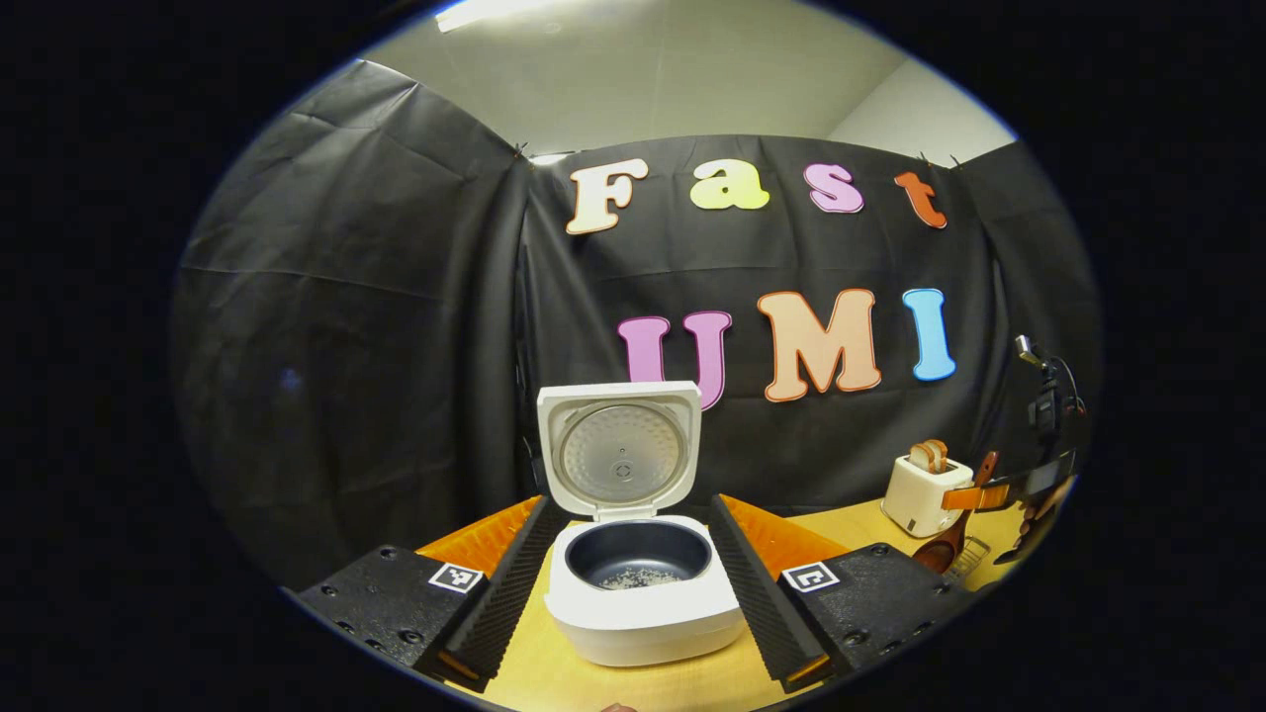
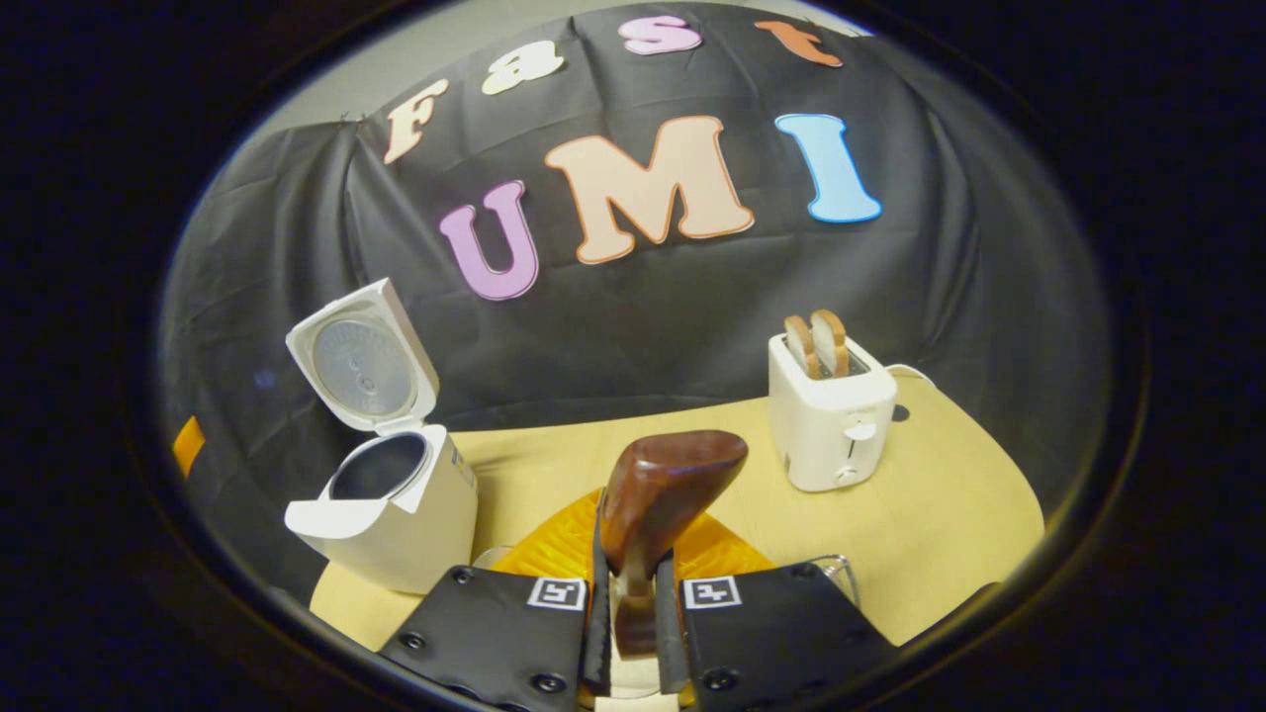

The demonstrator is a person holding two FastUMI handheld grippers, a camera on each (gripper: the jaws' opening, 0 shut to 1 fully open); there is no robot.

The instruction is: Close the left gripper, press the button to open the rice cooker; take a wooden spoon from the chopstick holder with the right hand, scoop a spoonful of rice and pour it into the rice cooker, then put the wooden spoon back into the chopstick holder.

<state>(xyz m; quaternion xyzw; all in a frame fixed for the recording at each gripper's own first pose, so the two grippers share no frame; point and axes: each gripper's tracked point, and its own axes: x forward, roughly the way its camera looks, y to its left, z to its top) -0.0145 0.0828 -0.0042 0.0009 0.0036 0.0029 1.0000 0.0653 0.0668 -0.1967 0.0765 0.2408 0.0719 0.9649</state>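
Jaws: my right gripper (image 2: 629, 603) clamps the wooden spoon (image 2: 661, 494); my left gripper (image 1: 633, 583) stands wide, holding nothing.
Rice cooker (image 1: 643, 583) open; spoon handle hidden below.

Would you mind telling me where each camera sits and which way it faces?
Left gripper view: rides the left tongs, open, facing the open rice cooker.
Right gripper view: rides the right tongs, shut on the wooden spoon, facing the toaster.
Shared: rice cooker, toaster, spoon, table.
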